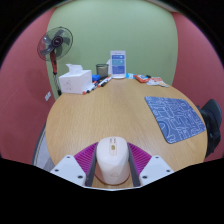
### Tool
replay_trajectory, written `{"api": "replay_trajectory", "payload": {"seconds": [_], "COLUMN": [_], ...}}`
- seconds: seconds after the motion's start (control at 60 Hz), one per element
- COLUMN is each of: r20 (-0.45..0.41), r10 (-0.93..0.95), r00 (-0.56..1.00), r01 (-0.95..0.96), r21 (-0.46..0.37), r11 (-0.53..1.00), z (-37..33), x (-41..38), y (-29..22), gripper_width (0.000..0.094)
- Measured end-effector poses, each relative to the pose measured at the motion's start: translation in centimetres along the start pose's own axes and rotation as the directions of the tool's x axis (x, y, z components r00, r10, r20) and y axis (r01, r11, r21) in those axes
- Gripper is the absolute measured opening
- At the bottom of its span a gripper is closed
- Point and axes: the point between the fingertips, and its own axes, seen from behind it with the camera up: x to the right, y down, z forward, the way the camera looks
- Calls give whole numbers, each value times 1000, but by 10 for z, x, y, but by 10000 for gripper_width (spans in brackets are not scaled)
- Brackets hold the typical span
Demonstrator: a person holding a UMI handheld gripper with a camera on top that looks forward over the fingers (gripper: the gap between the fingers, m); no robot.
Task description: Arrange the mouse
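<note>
My gripper [112, 165] pointed forward, low over the worktop [100, 115]. Its two fingers [82, 165] stood a little apart, pink pads facing inward, and both pressed on the mouse [112, 160] held between them.

— What's in the claw [112, 170]?
— A cream, rounded plastic mouse [112, 160], gripped between both pink pads at the near edge of the round wooden bench [100, 115].
— And further off?
— A grey patterned mouse mat [174, 117] by the right edge; a white tissue box [73, 81] at the far edge.
</note>
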Motion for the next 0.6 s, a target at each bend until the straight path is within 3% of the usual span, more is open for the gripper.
{"api": "replay_trajectory", "payload": {"seconds": [0.2, 0.3, 0.45, 0.6], "r20": [43, 93, 183, 220], "r10": [-66, -100, -115, -54], "r00": [997, 991, 976, 974], "r01": [67, 97, 72, -38], "r21": [-7, 34, 222, 393], "r11": [998, 995, 972, 919], "z": [0, -10, -48, -77], "x": [-4, -12, -13, 49], "y": [-2, -26, -142, -273], "gripper_width": [398, 393, 394, 393]}}
